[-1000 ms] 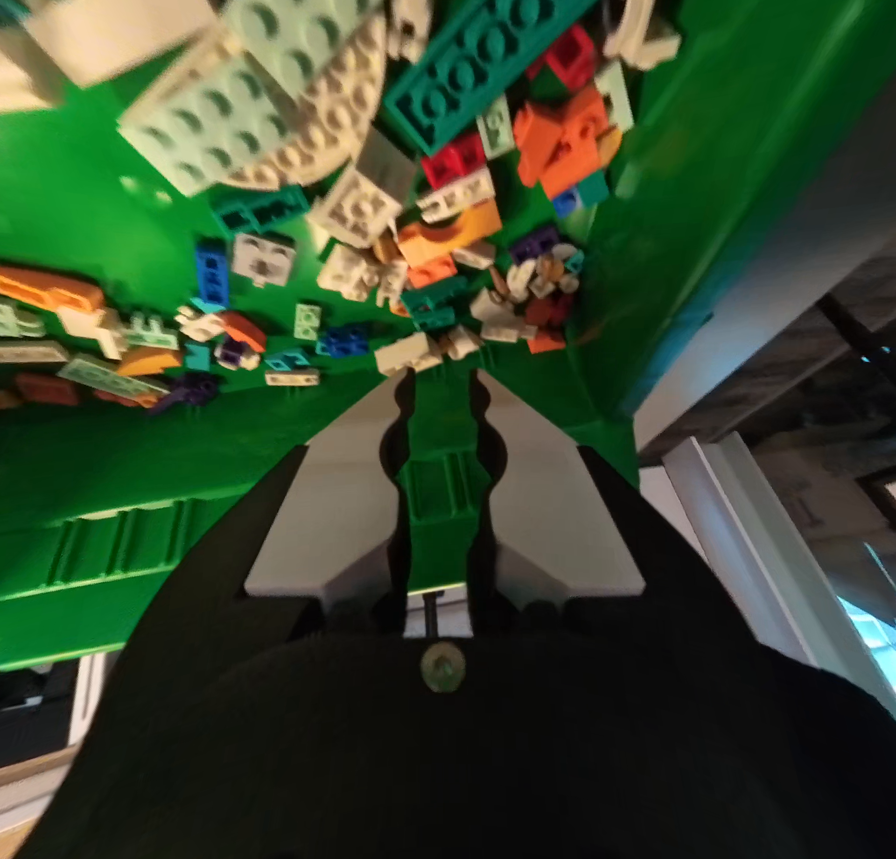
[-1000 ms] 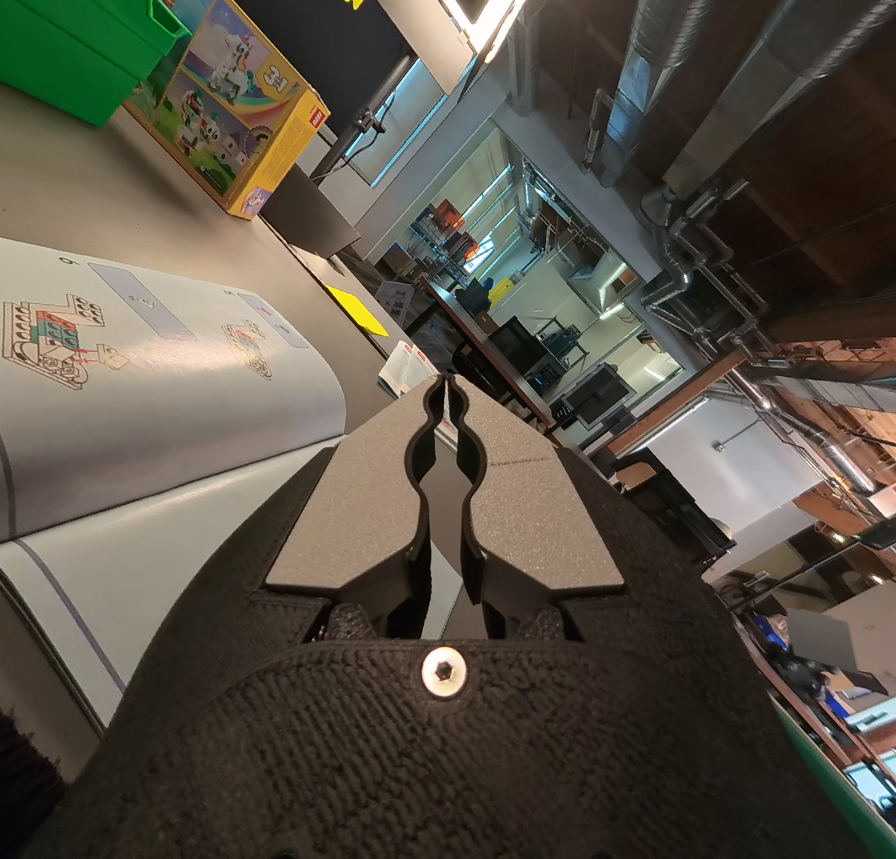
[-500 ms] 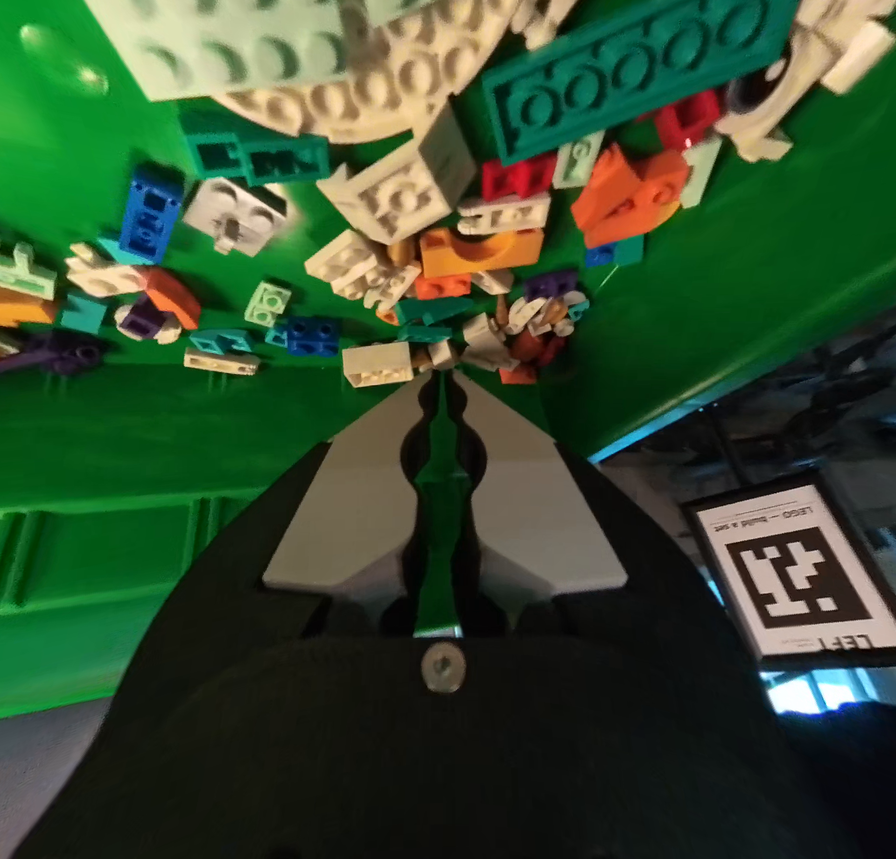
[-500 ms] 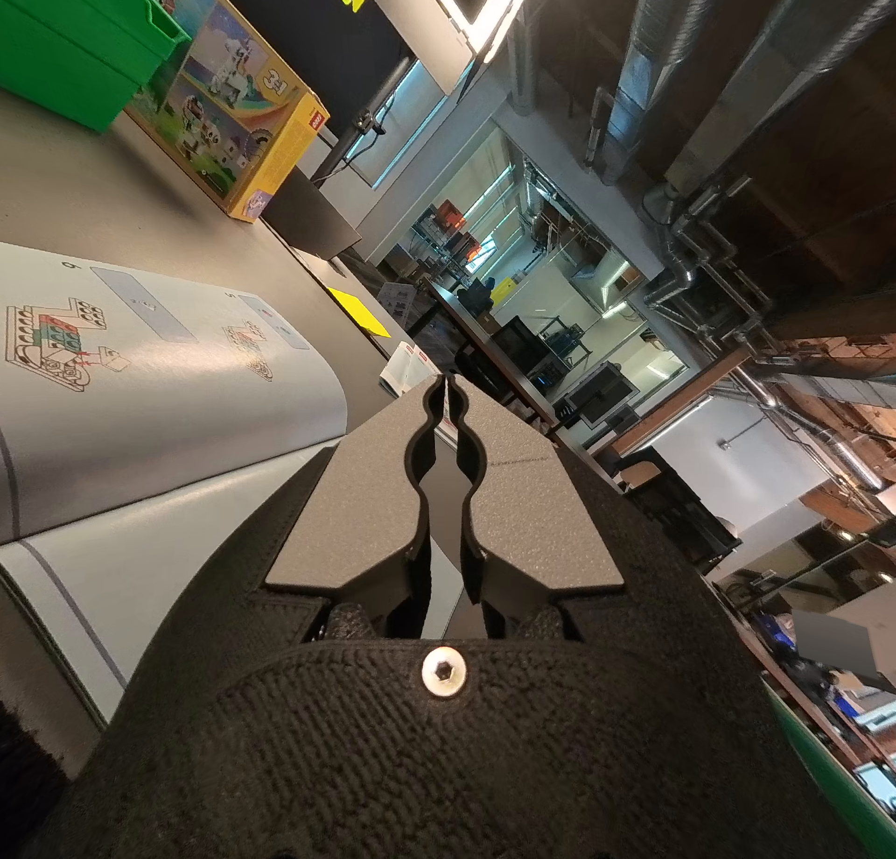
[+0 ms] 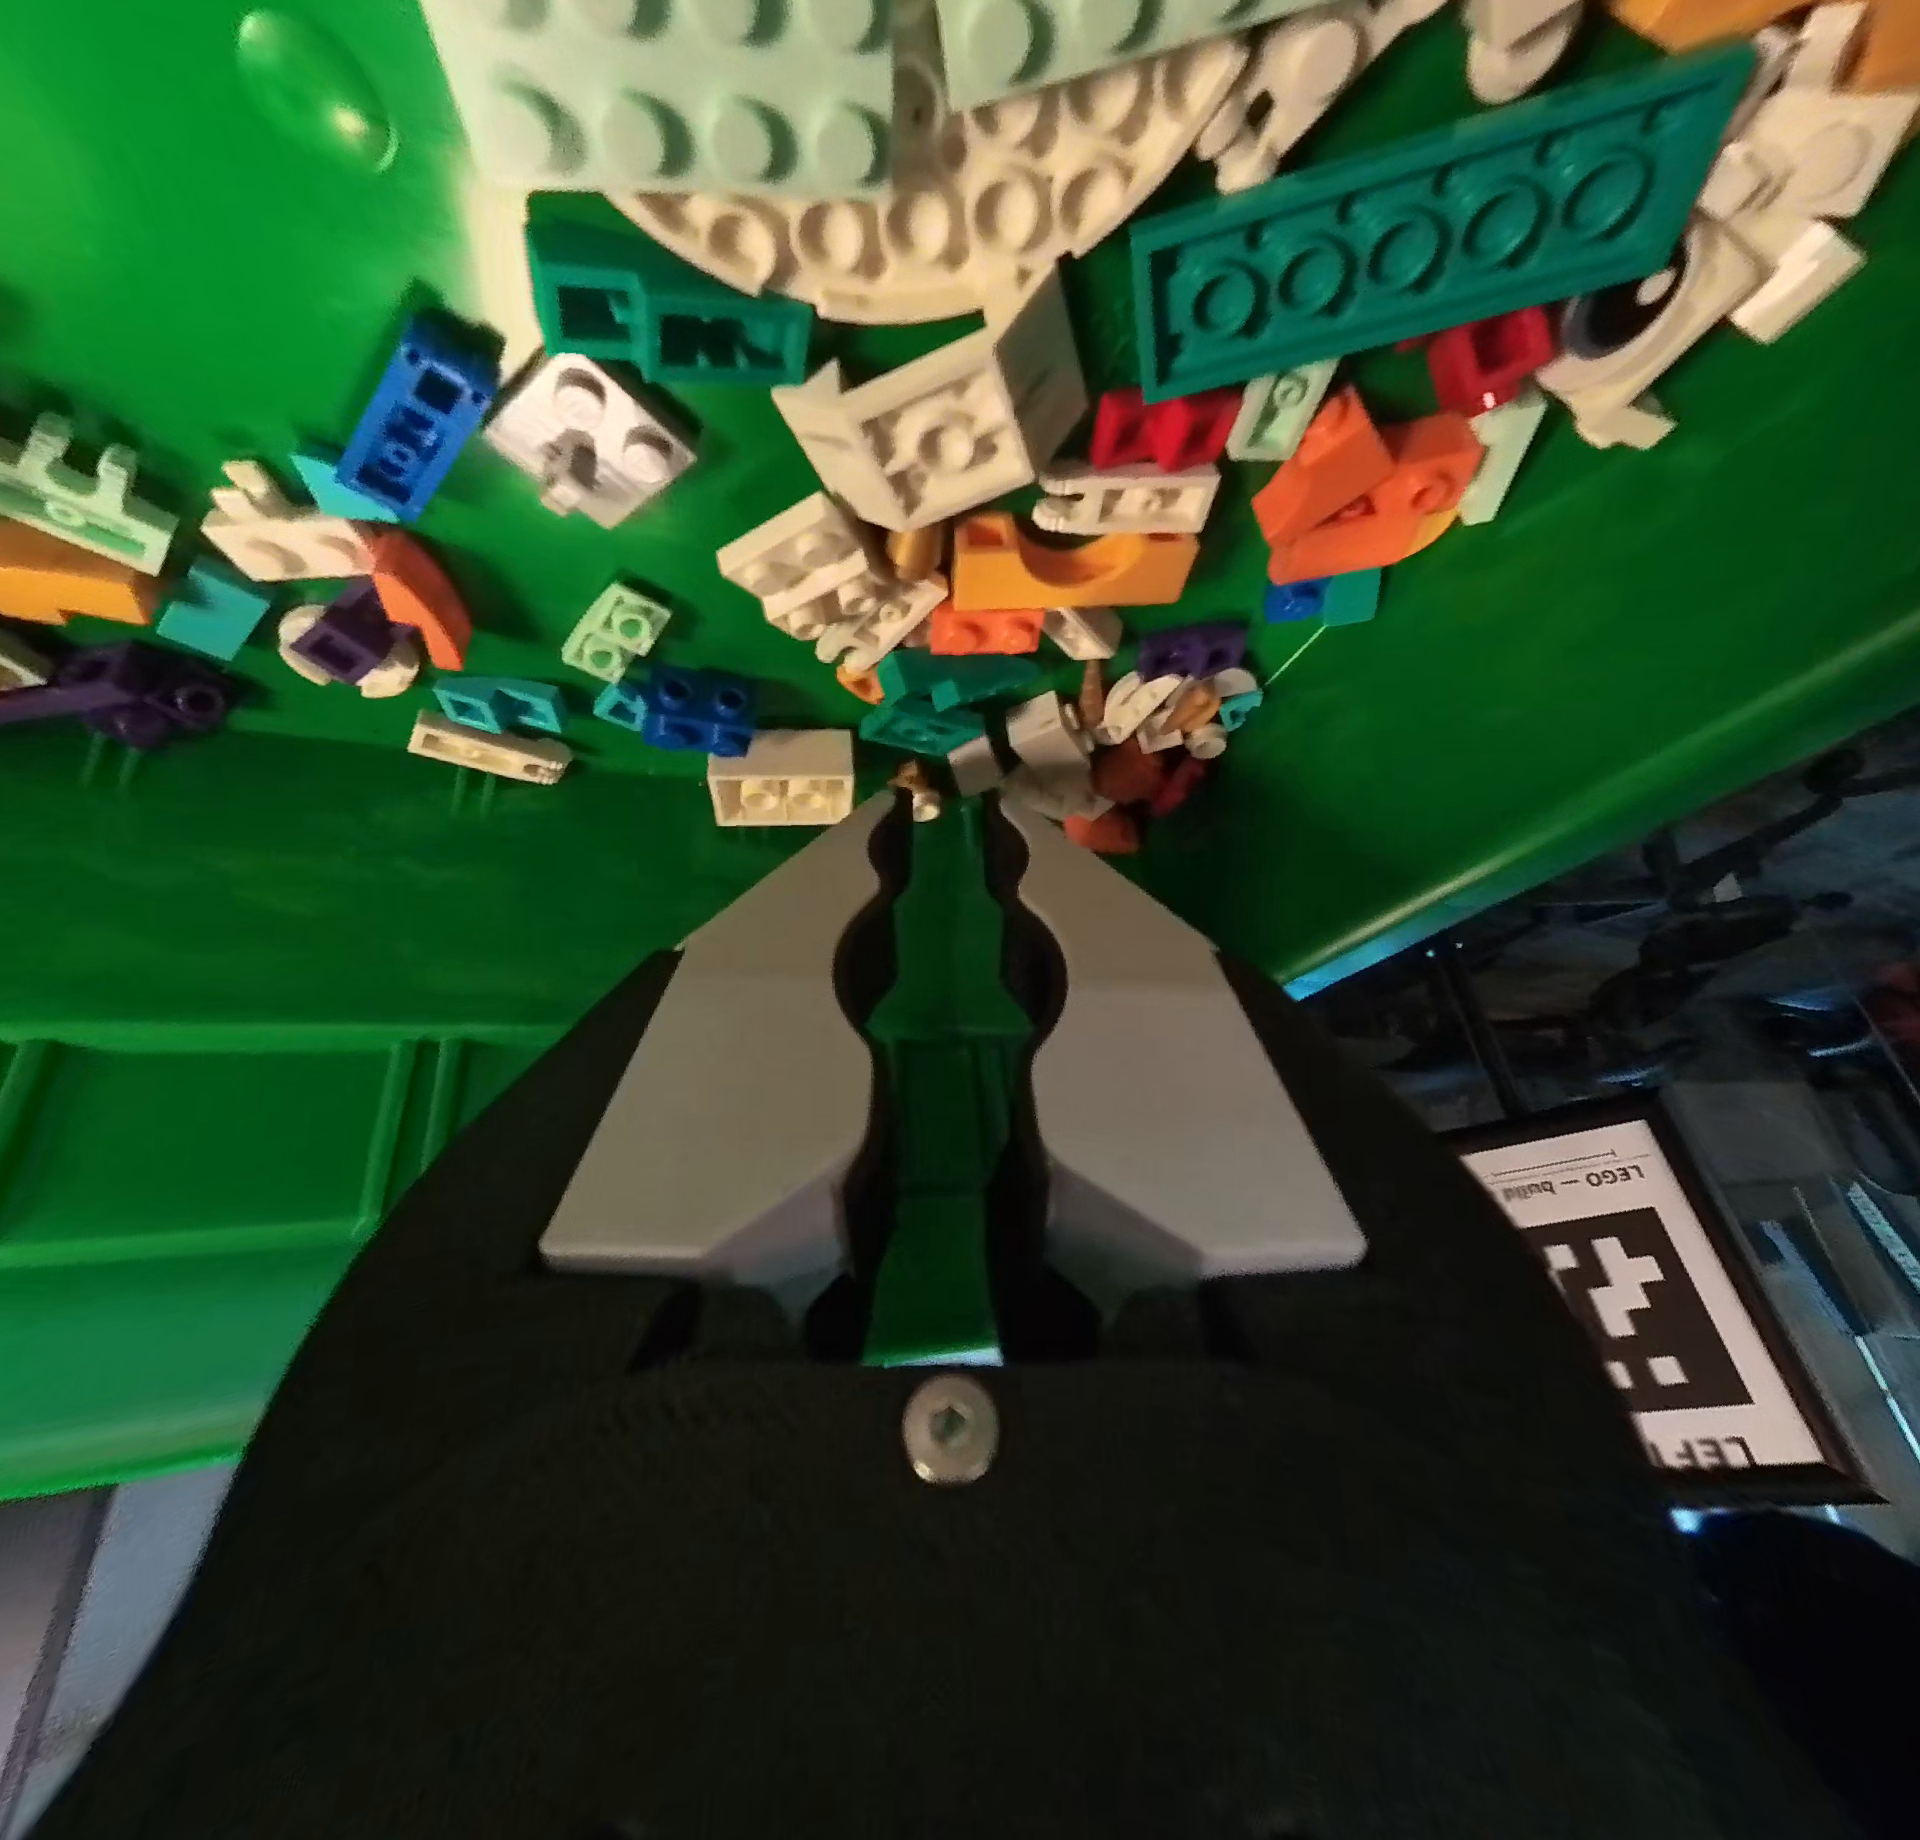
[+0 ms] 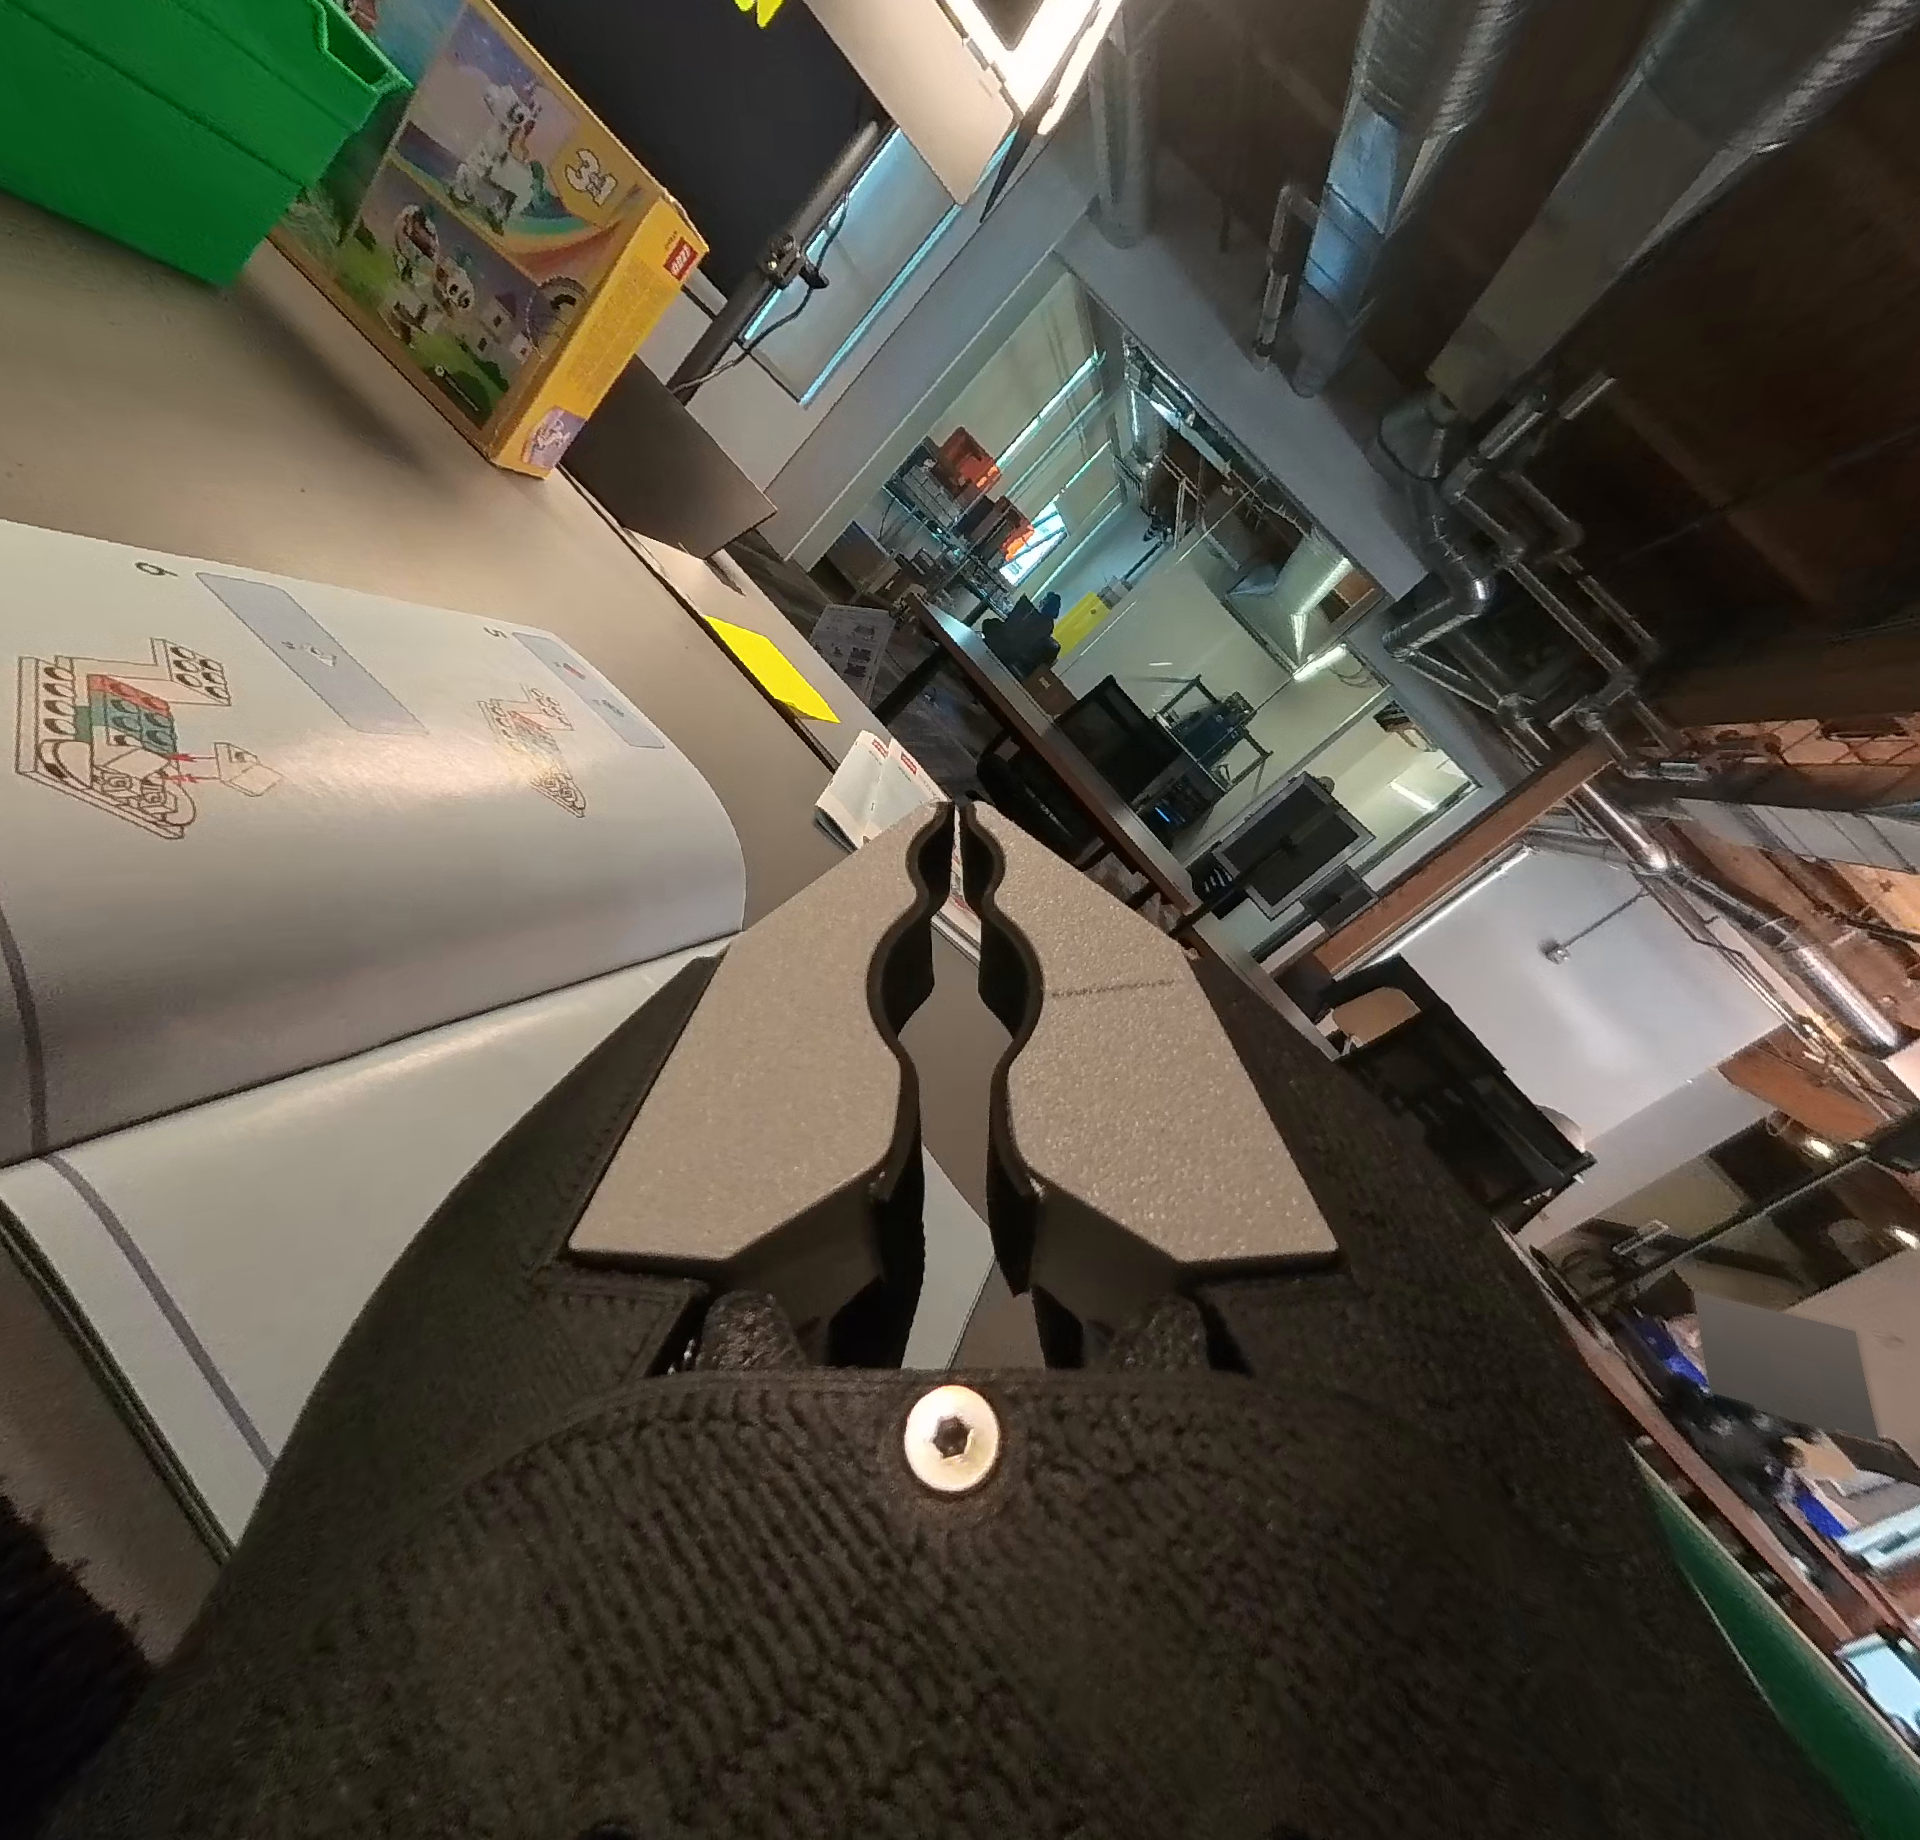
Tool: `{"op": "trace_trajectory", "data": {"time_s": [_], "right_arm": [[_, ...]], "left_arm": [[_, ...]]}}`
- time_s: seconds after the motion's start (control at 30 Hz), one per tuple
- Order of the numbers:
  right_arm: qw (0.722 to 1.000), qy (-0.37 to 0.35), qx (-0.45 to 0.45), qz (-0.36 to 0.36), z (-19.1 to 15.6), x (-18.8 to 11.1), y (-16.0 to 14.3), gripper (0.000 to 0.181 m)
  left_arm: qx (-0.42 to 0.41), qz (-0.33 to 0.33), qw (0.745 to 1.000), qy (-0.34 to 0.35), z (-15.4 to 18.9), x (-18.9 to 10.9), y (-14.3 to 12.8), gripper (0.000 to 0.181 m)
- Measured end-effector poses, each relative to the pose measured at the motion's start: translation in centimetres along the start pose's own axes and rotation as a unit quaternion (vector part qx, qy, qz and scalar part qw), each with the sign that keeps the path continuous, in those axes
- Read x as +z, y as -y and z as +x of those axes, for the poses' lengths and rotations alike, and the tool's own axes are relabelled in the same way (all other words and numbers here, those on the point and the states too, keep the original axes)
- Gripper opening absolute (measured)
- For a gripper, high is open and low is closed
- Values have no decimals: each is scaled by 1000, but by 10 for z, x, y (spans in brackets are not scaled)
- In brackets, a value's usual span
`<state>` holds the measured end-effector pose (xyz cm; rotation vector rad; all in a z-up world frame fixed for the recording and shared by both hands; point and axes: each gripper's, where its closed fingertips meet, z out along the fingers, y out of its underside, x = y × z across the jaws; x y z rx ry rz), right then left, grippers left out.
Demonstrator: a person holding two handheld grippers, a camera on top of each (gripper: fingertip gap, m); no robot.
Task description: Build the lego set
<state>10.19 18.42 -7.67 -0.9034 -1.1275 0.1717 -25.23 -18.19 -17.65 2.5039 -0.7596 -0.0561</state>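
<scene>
A green tray (image 5: 312, 855) holds several loose lego pieces: pale green plates (image 5: 675, 55), a long teal plate (image 5: 1434, 263), an orange arch (image 5: 1070, 564) and a cream two-stud brick (image 5: 781, 791). My left gripper (image 5: 951, 814) is low in the tray at the near edge of the pile, jaws a narrow gap apart. A small gold piece (image 5: 920, 801) and a small grey piece (image 5: 987, 751) lie right at its tips; nothing is held. My right gripper (image 6: 956, 819) is shut and empty, above the open instruction booklet (image 6: 364, 751).
In the right wrist view a lego box (image 6: 499, 221) and a second green tray (image 6: 156, 97) stand on the grey table (image 6: 260, 419) beyond the booklet. A black-and-white marker card (image 5: 1662, 1302) lies beside the tray's right wall (image 5: 1558, 751).
My left gripper moved deeper toward the pile; its jaws closed almost fully, then parted a little. The right gripper has barely moved.
</scene>
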Motion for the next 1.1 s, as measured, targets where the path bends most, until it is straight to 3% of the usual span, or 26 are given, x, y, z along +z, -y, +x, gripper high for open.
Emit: {"op": "trace_trajectory", "data": {"time_s": [0.4,0.67,0.9,1.03,1.1], "right_arm": [[1000,1,-1,-2,0,1,-1,0],[1000,0,-1,-1,0,1,0,0],[1000,2,4,14,0,1,3,0],[999,20,-2,29,-7,1,8,0],[999,32,-6,41,-12,-1,12,0]], "left_arm": [[-9,2,1000,-18,2,1,5,16],[13,21,1000,-6,0,-5,10,7],[-1,143,986,89,-1,-65,14,6],[3,237,952,192,16,-128,32,6],[3,286,934,213,40,-156,52,6]]}}
